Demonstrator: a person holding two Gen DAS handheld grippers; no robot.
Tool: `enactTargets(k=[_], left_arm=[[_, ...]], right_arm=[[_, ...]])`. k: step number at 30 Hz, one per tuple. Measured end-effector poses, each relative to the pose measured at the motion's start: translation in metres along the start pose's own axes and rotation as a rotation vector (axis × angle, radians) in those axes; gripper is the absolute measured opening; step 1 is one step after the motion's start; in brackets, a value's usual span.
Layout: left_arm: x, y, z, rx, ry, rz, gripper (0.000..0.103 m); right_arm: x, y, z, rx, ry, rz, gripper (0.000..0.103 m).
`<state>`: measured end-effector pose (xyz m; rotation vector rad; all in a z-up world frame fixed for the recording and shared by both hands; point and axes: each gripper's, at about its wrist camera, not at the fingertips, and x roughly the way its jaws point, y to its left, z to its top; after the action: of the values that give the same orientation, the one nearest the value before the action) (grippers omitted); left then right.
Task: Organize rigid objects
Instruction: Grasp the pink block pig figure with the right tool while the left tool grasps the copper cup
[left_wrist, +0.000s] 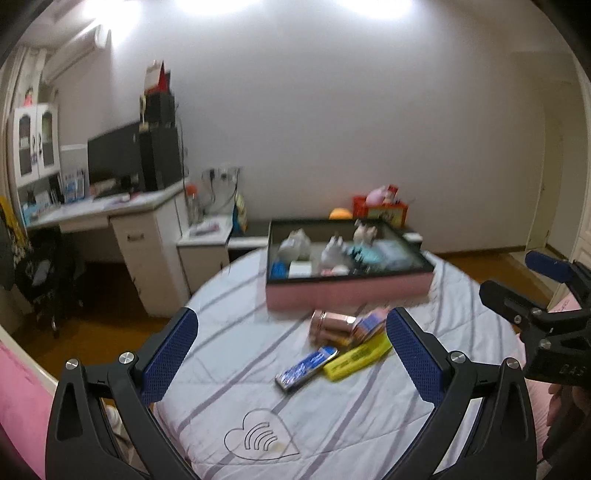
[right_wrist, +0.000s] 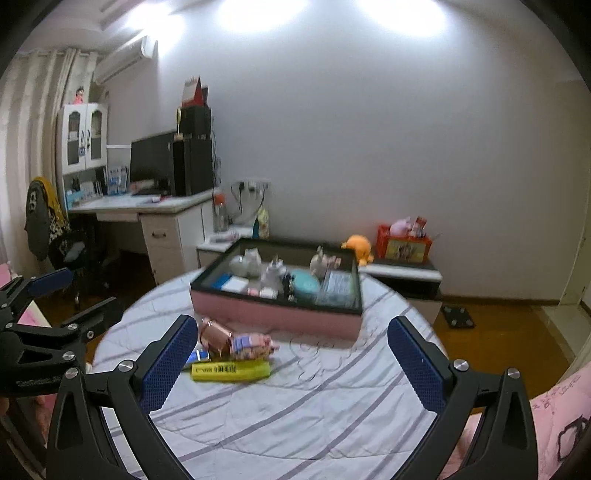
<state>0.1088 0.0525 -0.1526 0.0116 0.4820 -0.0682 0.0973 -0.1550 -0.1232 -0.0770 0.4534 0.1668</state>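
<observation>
Bedroom setting: white wall, desk (right_wrist: 147, 206) with monitor at left, wooden floor. Work surface is a bed (left_wrist: 332, 424) with a striped grey cover. Toward its far end sits a pink tray (right_wrist: 273, 314) already holding several blurred items, so sorting appears partly done. 4 loose items lie grouped just in front of the tray: yellow box (right_wrist: 231, 370), blue packet (left_wrist: 306, 367), pink patterned box (right_wrist: 251, 345), copper-coloured container (right_wrist: 214, 336). These remain to be stowed. Left hand-held gripper (left_wrist: 291, 354) and right hand-held gripper (right_wrist: 291, 360) both hover above the bed, jaws spread wide, holding nothing.
</observation>
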Motion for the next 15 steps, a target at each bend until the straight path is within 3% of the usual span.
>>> enactTargets(k=[10,15], left_arm=[[0.058,0.026,-0.023,-0.026,0.148,0.013,0.103],[0.078,0.032,-0.029,-0.026,0.195,0.011,0.103]], right_arm=[[0.111,0.017,-0.033,-0.016,0.258,0.062,0.103],[0.152,0.023,-0.04,-0.037,0.334,0.077,0.103]])
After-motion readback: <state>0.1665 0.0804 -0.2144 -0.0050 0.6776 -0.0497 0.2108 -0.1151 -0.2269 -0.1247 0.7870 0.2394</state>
